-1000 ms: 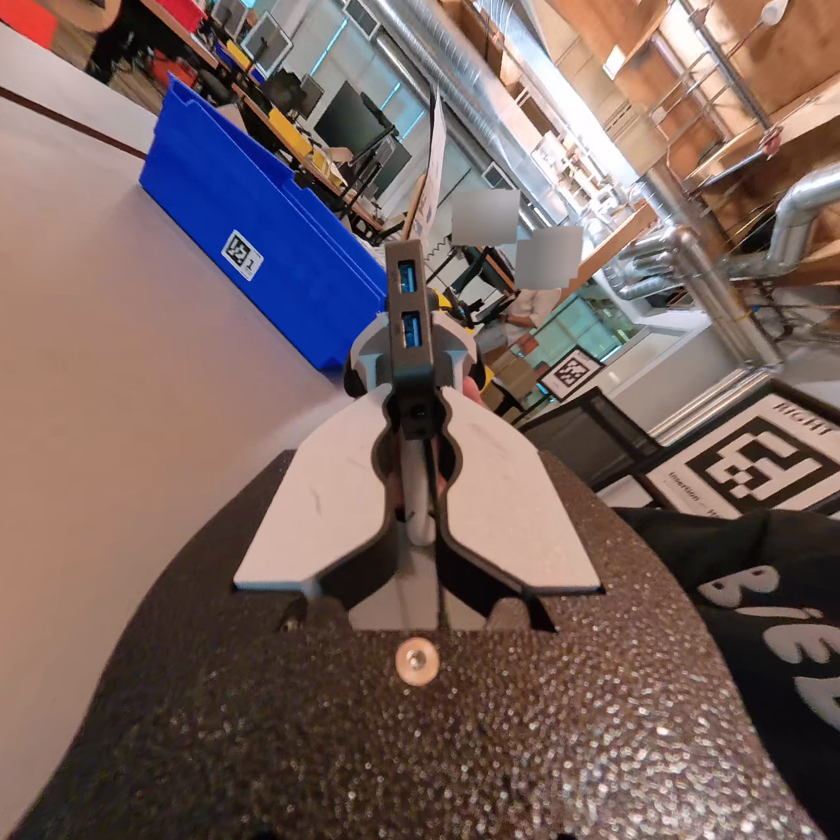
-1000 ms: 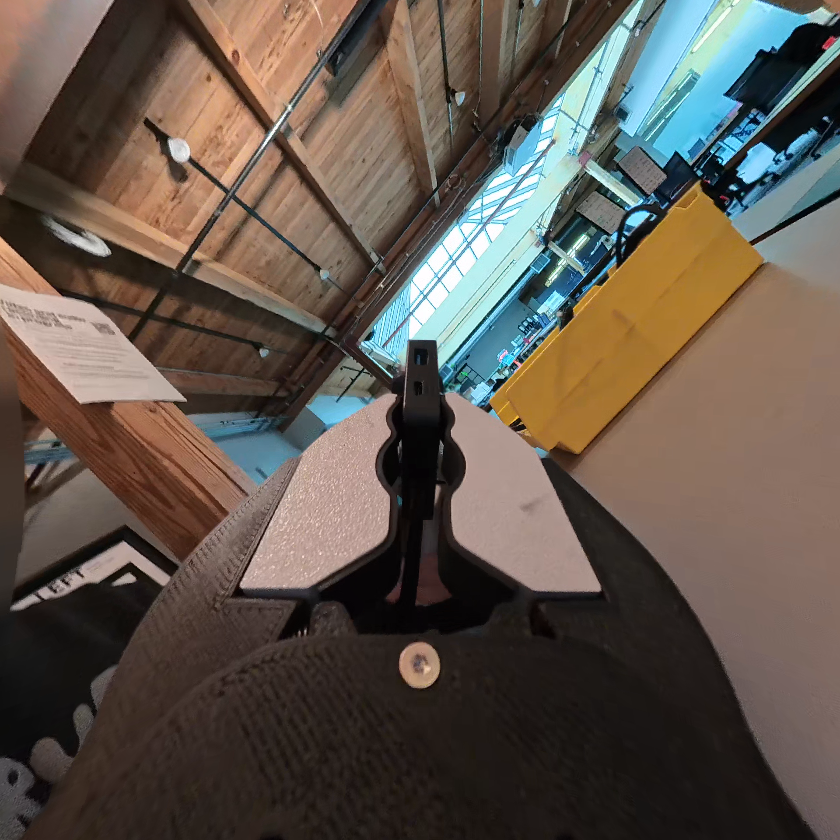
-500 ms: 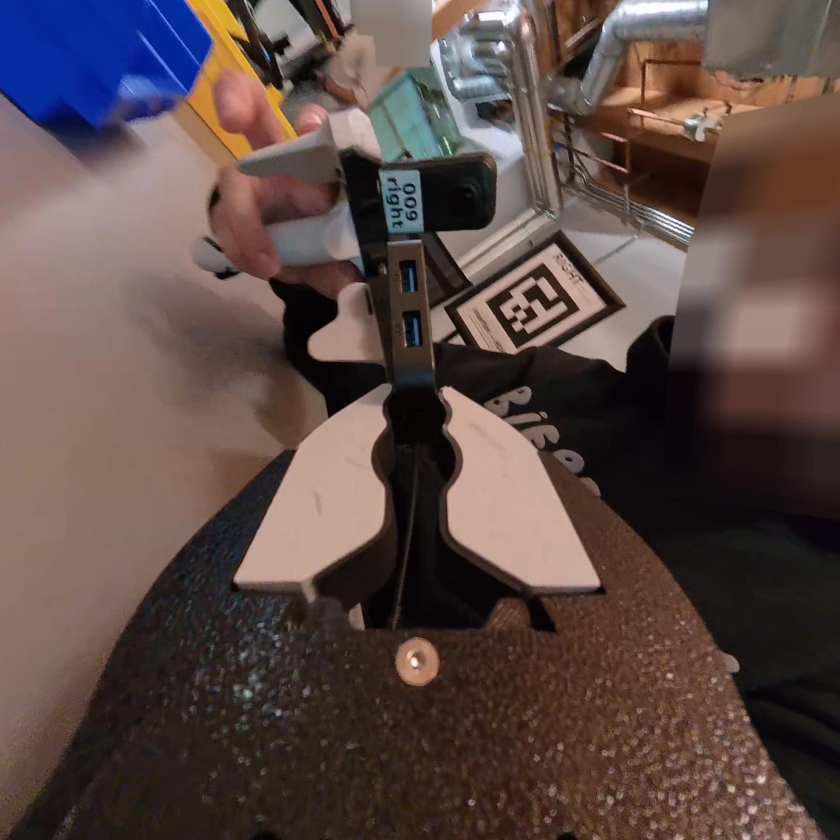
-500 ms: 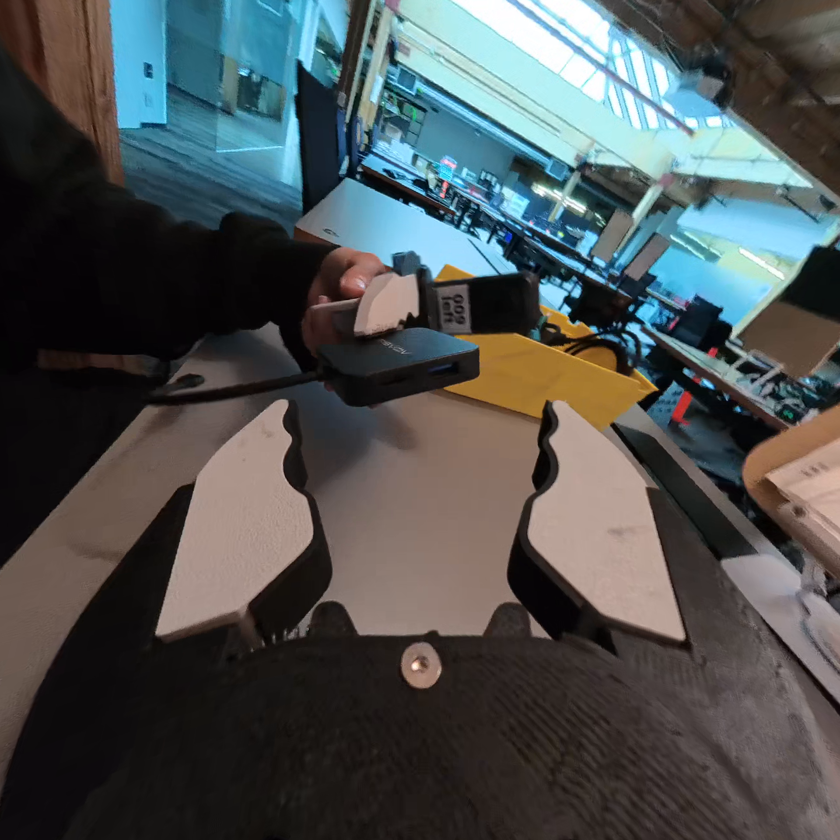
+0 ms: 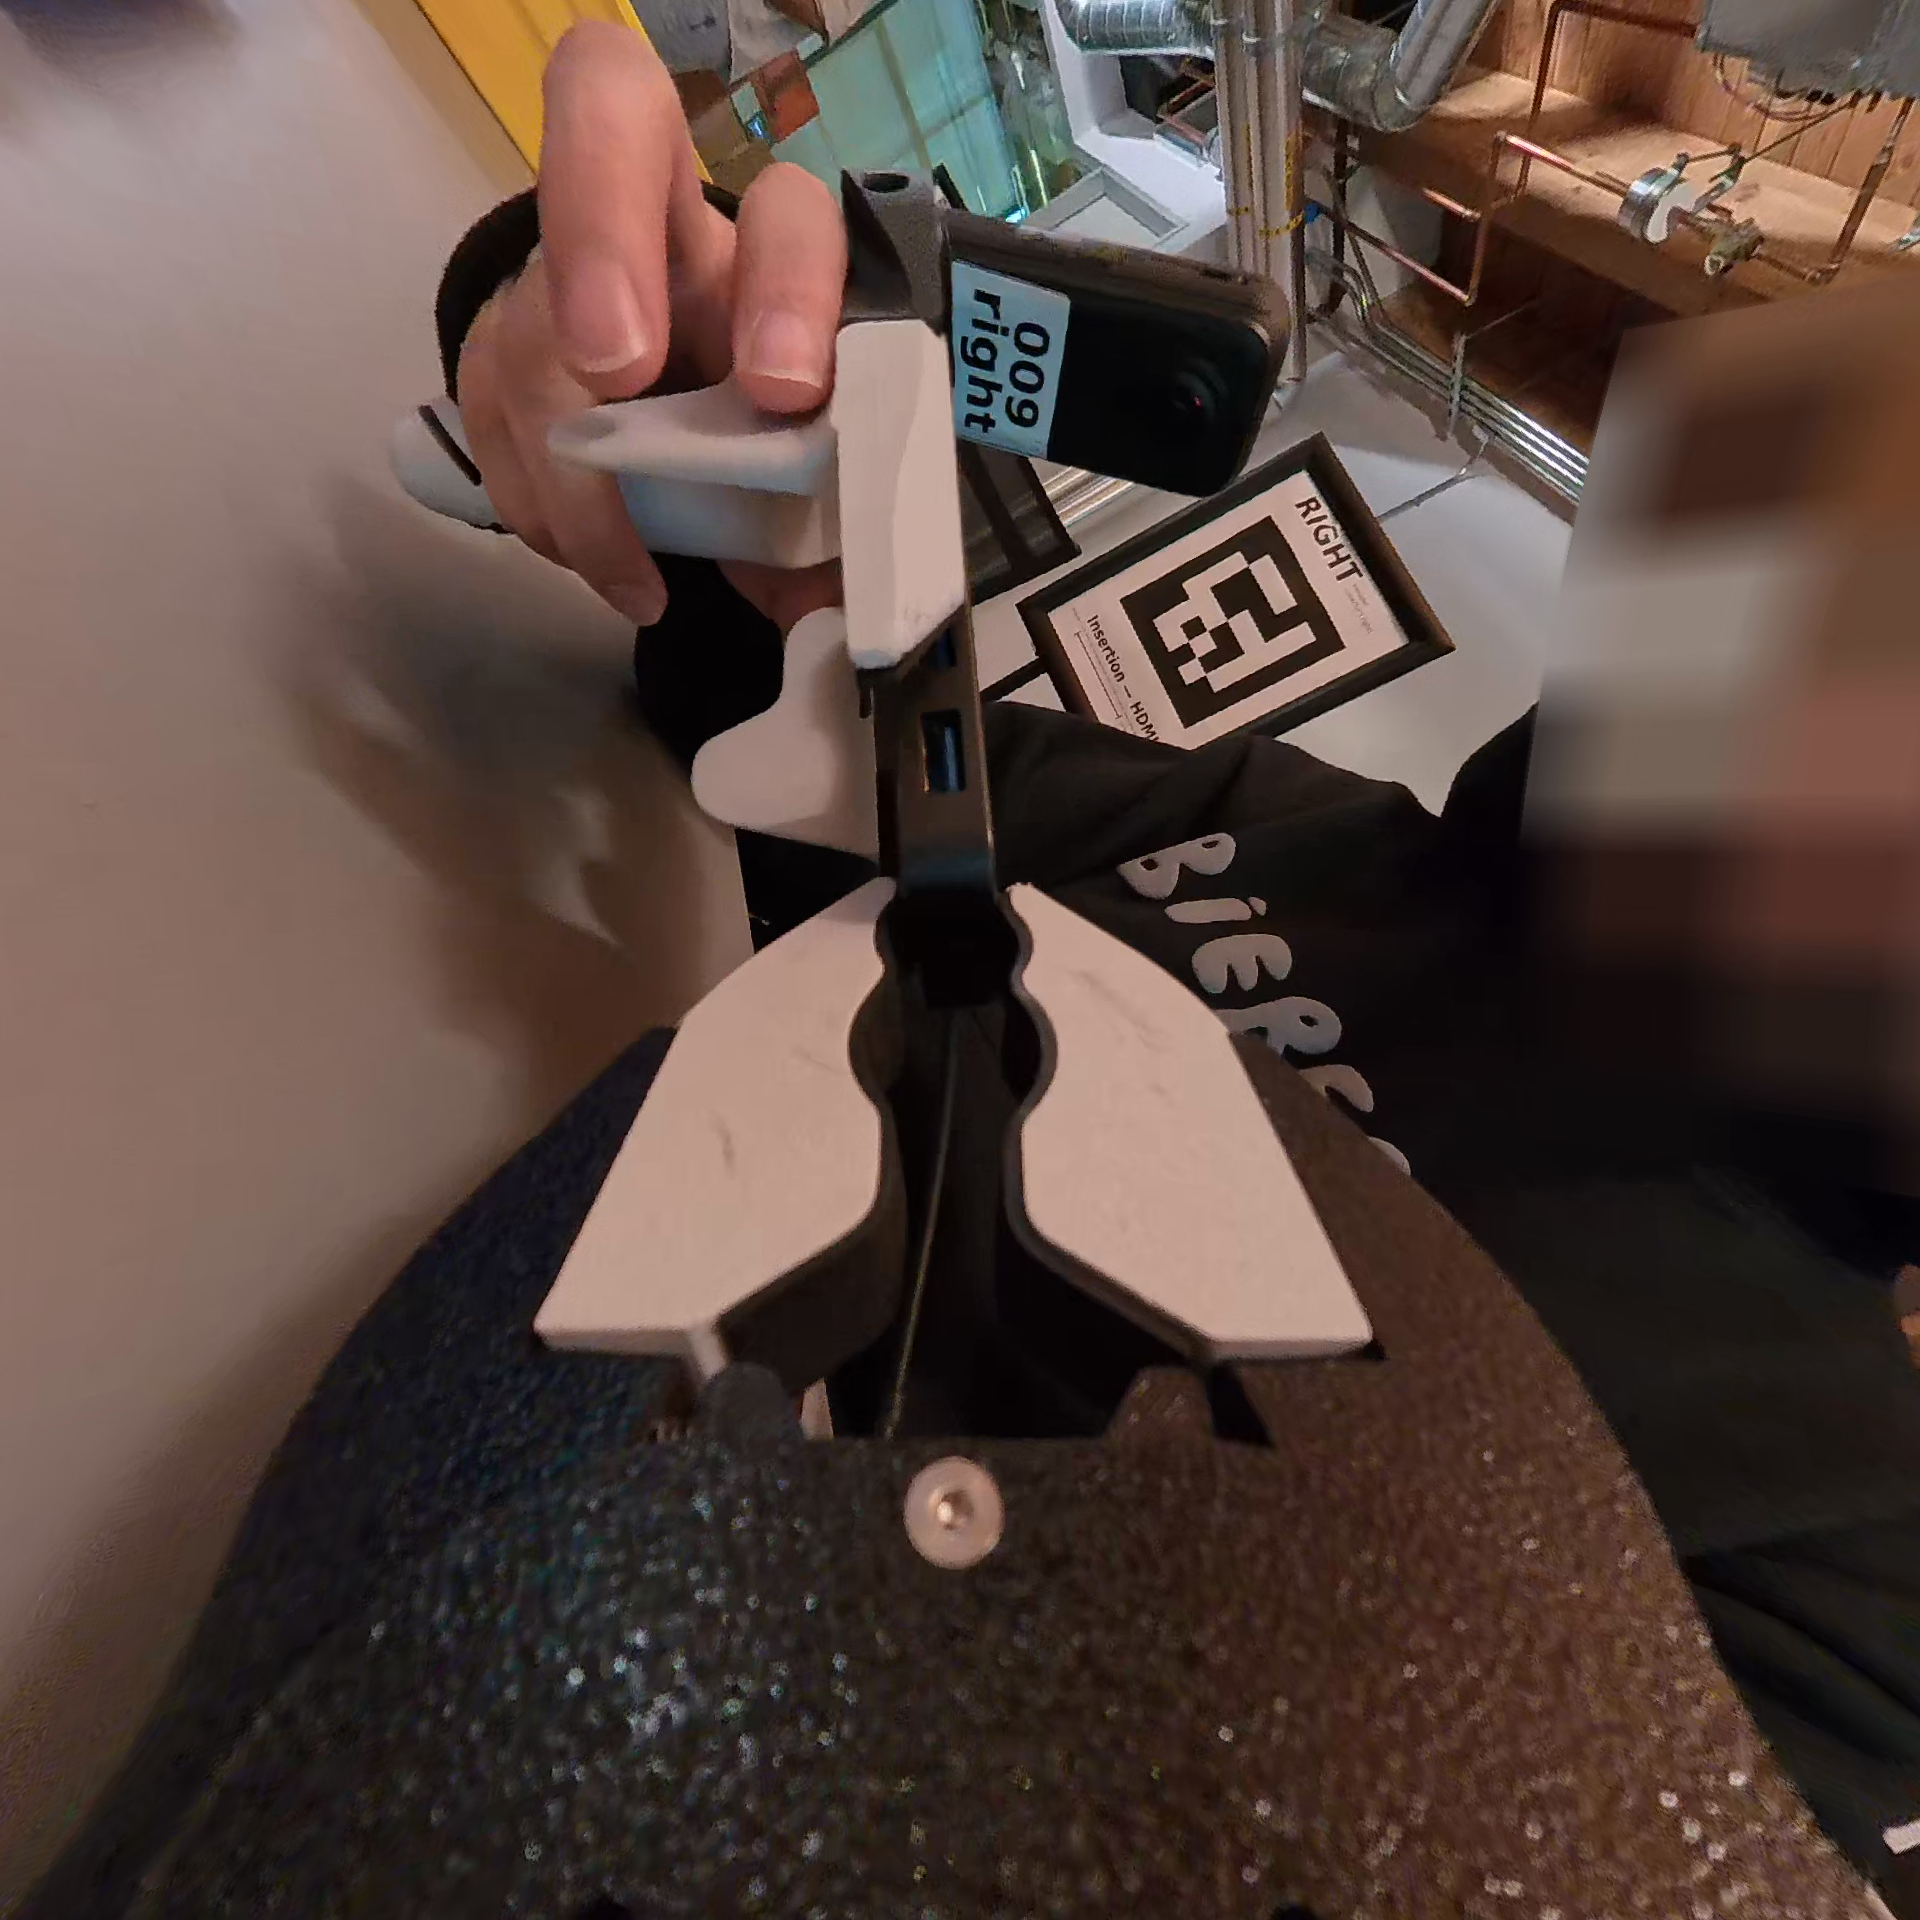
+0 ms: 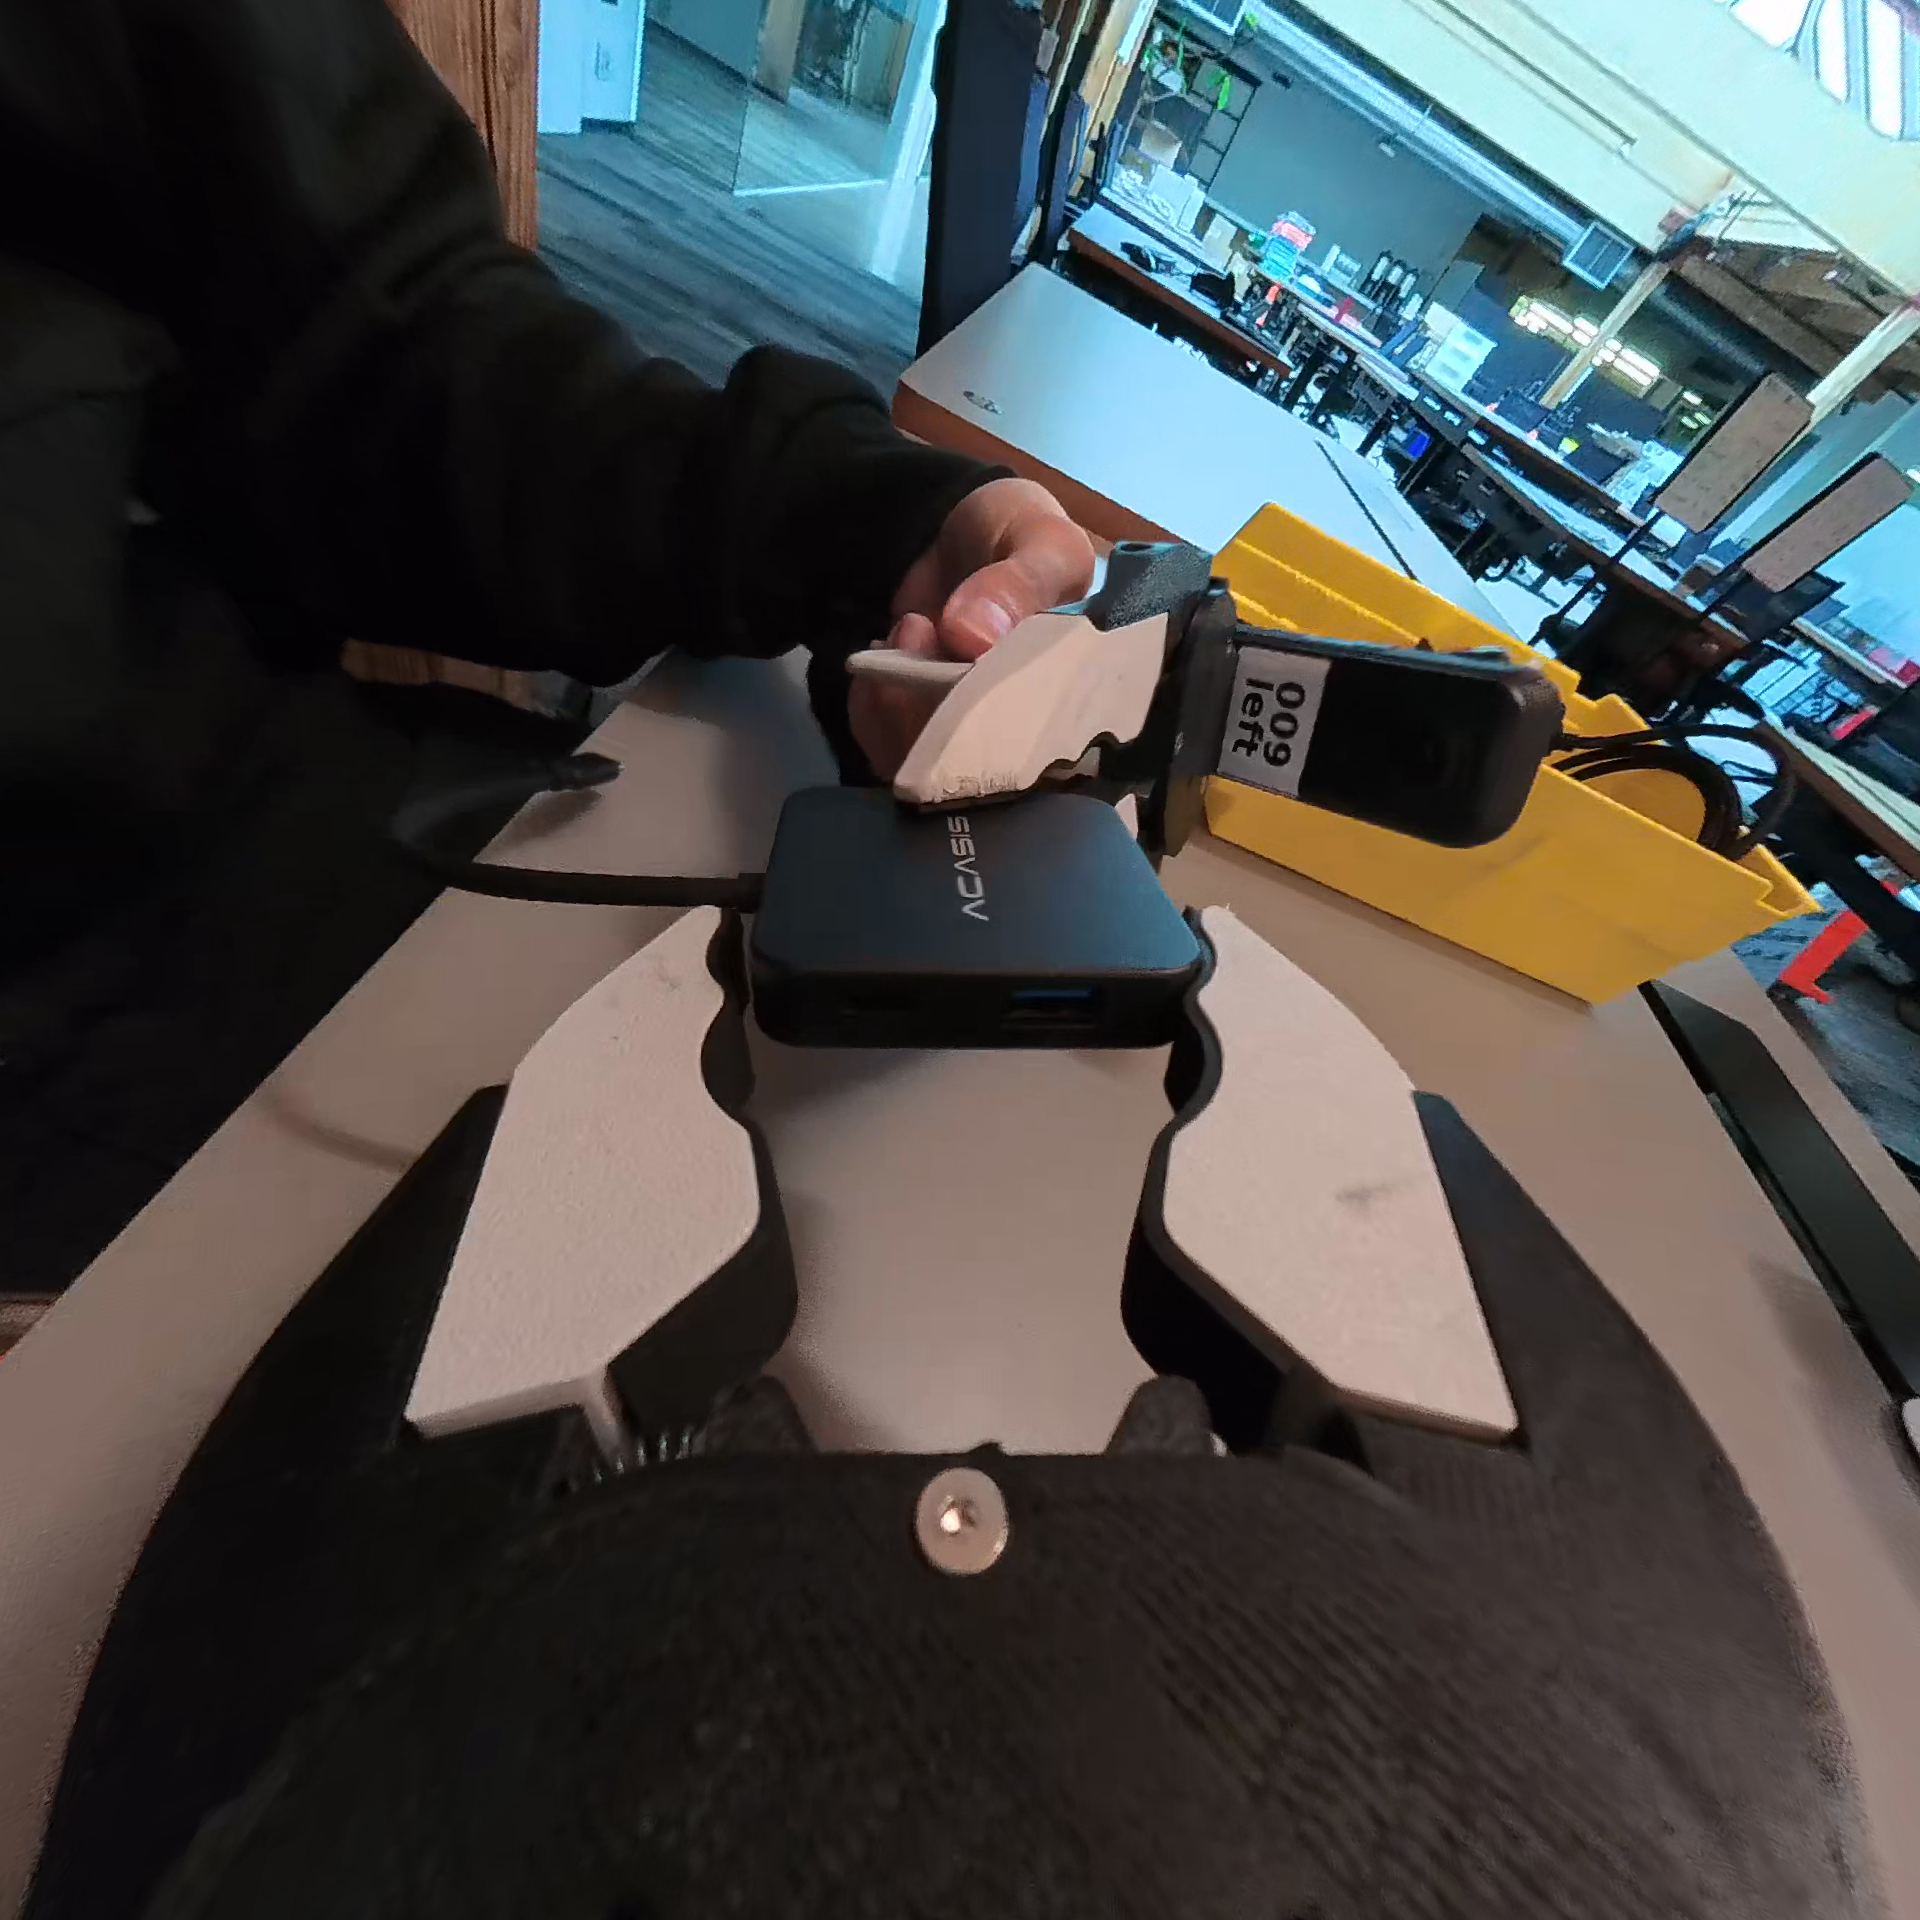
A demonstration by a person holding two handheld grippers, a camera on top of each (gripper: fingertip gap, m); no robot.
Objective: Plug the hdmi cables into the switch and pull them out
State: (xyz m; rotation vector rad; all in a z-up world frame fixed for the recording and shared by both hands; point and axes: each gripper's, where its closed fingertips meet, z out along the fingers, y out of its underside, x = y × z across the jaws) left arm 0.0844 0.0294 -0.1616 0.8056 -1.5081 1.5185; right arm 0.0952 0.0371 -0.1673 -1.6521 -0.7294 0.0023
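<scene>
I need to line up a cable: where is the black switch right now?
In the right wrist view the switch sits centre frame, clamped in the left tongs and between the open right tongs' tips, with the yellow bin behind.

The switch (image 6: 971, 914) is matte black with a blue port. Both tools carry white fingers (image 6: 613, 1174) on speckled black bodies. The bin (image 6: 1507, 883) is yellow, the counter (image 6: 956, 1226) pale grey, the sleeve (image 6: 582, 499) black.
</scene>
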